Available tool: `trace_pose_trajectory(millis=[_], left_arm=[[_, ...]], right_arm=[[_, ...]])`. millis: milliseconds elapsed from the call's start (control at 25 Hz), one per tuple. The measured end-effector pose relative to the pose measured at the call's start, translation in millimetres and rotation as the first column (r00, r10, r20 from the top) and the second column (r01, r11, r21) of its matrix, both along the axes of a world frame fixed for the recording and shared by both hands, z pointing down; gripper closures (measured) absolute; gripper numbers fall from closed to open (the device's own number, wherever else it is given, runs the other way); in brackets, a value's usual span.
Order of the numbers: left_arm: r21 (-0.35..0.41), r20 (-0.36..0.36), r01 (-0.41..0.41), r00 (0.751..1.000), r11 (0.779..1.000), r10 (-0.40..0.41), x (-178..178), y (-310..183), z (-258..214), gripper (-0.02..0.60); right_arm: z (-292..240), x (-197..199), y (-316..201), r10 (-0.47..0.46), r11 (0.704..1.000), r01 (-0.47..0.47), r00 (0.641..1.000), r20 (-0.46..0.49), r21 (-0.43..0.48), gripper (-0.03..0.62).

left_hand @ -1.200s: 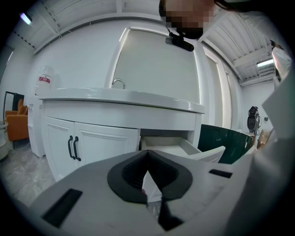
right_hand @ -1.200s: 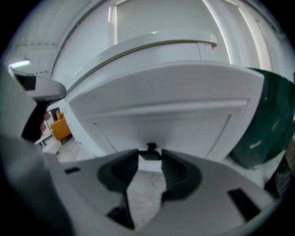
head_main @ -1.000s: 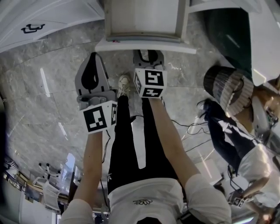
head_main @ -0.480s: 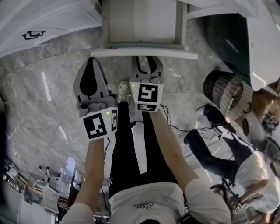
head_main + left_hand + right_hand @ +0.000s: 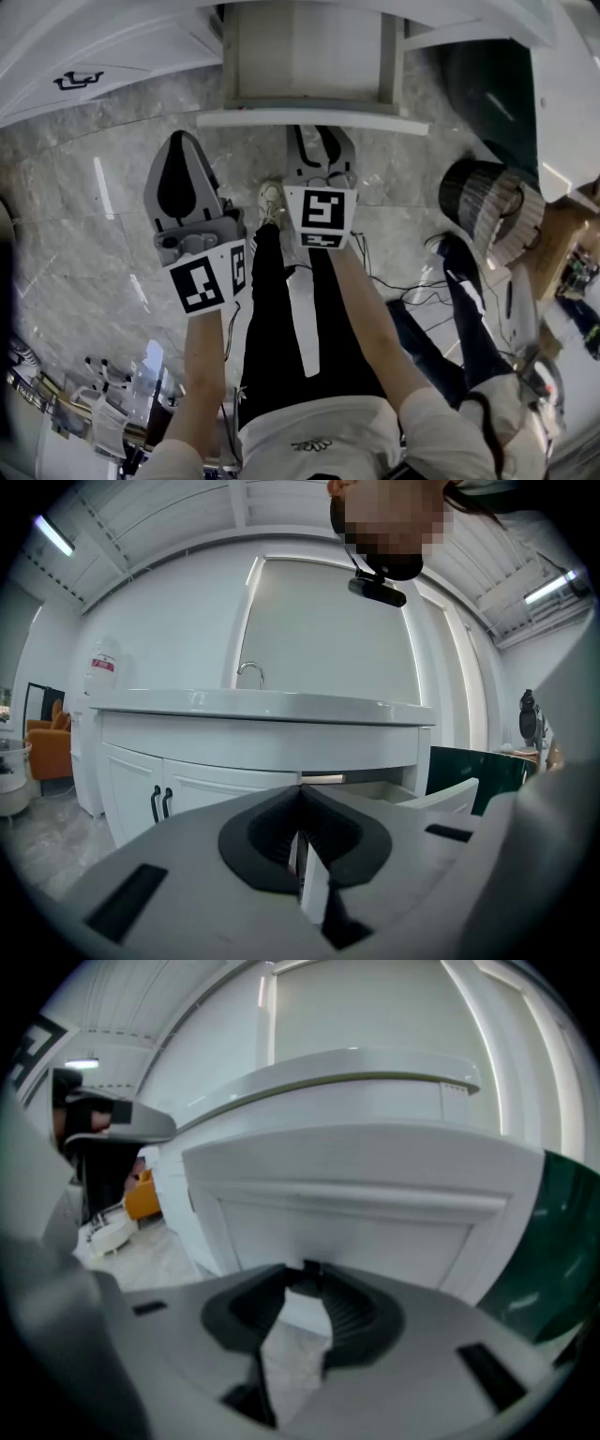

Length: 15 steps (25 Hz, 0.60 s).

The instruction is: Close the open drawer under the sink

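A grey marble floor [image 5: 84,244] is spreading out under a white vanity [image 5: 234,738] with a faucet [image 5: 249,673] on top. The open drawer [image 5: 309,120] is jutting out below the counter, with only its pale bottom showing inside. The right gripper [image 5: 319,139] is hovering near the drawer's front panel (whether touching, I cannot tell). Its jaws are standing partly apart, having just been closing, with nothing between them. The left gripper [image 5: 178,141] is hanging beside it, clenched and empty.

Drawer [image 5: 305,119] under sink [image 5: 262,703]; right gripper [image 5: 319,141] just before it, left gripper [image 5: 177,142] beside.
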State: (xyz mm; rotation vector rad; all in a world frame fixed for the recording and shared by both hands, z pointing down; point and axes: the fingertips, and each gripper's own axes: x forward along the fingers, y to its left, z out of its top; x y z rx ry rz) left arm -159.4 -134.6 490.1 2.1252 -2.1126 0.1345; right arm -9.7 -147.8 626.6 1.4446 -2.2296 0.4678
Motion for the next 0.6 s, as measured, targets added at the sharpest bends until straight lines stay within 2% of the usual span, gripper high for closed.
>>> trace_pose_trajectory(millis=[160,600], left_arm=[[-0.020,0.014,0.010,1.000,1.000,-0.010,-7.7,-0.6,8.8,0.560],[-0.015,0.004,0.038,0.999,0.999,-0.038,-15.7,-4.7,13.4,0.560]], right_arm=[[-0.4,-0.3,-2.4,0.018,1.000,-0.018,1.000,0.002,0.003,0.451],[-5.5,-1.0,-15.4,0.036,0.999,-0.036,0.999,-0.015,0.012,0.451]])
